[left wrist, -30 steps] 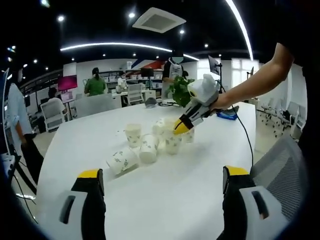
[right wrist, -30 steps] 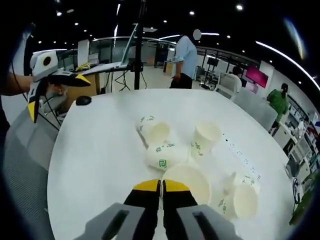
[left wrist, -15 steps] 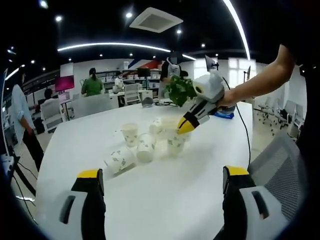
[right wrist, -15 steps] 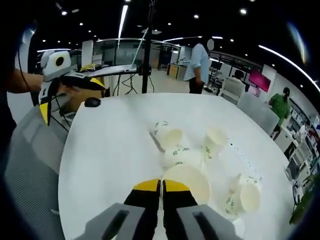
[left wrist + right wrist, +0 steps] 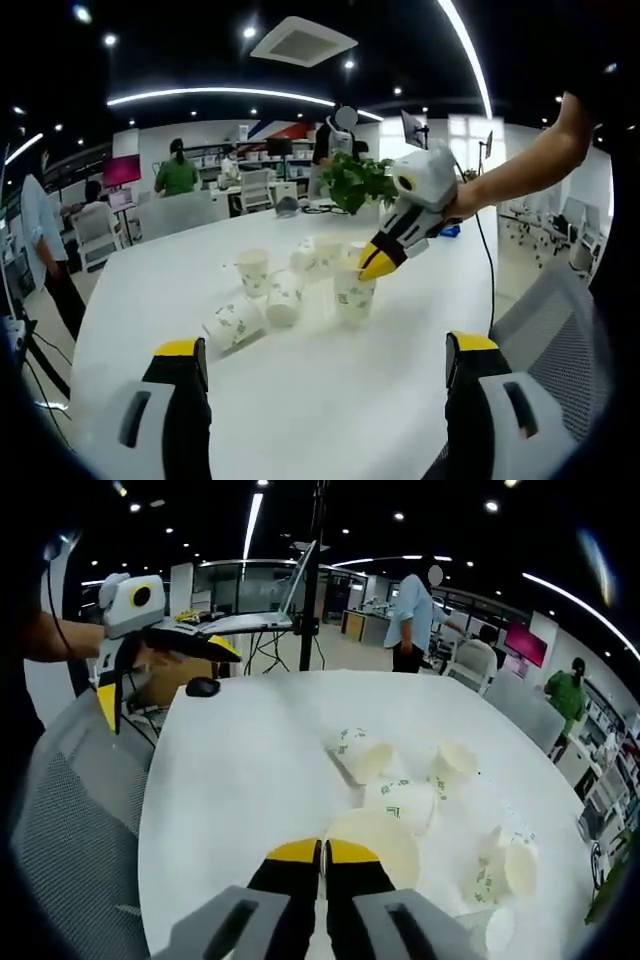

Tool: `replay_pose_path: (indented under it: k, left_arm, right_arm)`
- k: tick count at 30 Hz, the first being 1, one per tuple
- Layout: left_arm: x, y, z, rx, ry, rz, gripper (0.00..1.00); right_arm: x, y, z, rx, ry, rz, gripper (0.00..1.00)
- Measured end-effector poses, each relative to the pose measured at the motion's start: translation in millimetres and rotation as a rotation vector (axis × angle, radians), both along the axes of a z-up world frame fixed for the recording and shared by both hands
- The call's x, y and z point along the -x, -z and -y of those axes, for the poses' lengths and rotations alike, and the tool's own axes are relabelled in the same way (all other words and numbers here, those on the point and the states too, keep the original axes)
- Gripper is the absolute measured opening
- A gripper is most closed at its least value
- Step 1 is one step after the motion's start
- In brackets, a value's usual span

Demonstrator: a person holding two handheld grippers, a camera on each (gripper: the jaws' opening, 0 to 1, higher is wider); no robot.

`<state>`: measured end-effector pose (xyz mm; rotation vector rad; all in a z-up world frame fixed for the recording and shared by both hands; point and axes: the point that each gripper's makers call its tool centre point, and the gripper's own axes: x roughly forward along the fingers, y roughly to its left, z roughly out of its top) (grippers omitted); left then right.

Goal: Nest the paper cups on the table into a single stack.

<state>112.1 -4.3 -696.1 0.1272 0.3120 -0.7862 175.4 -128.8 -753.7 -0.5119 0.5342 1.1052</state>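
White paper cups with green printed marks lie scattered on the round white tabletop, most of them gathered toward its far side as seen from the left gripper view. One white paper cup is held upright just above the surface by the right tongs, whose yellow-tipped jaws are pinched together on its rim; in the right gripper view the same cup shows its open mouth just beyond the closed yellow tips of those tongs. Behind it in the left gripper view, a small upright paper cup stands alone, a tipped cup lies on its side beside it, and another toppled cup lies nearer the near edge, its mouth facing away. More cups cluster just behind the held one. In the right gripper view, a cup on its side lies toward the middle of the tabletop, with a second near the held cup and others toward the right edge. Left tongs hang spread wide apart over the near edge, holding nothing; they appear from the side in the right gripper view, jaws parted above a grey mesh chair. A green leafy plant stands at the far edge.
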Motion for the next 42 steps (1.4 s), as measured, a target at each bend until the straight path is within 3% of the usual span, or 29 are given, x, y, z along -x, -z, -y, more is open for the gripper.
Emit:
replay_pose_path:
  k: [24, 42]
  left_arm:
    - [10.2, 2.2, -4.1, -0.006, 0.021, 0.001, 0.99]
    - [18.1, 4.4, -6.5, -0.014, 0.029, -0.009, 0.99]
  right_arm:
    - [43.1, 12.6, -26.0, 0.005, -0.059, -0.032, 0.00]
    - [62.0, 25.6, -41.1, 0.016, -0.113, -0.044, 0.00]
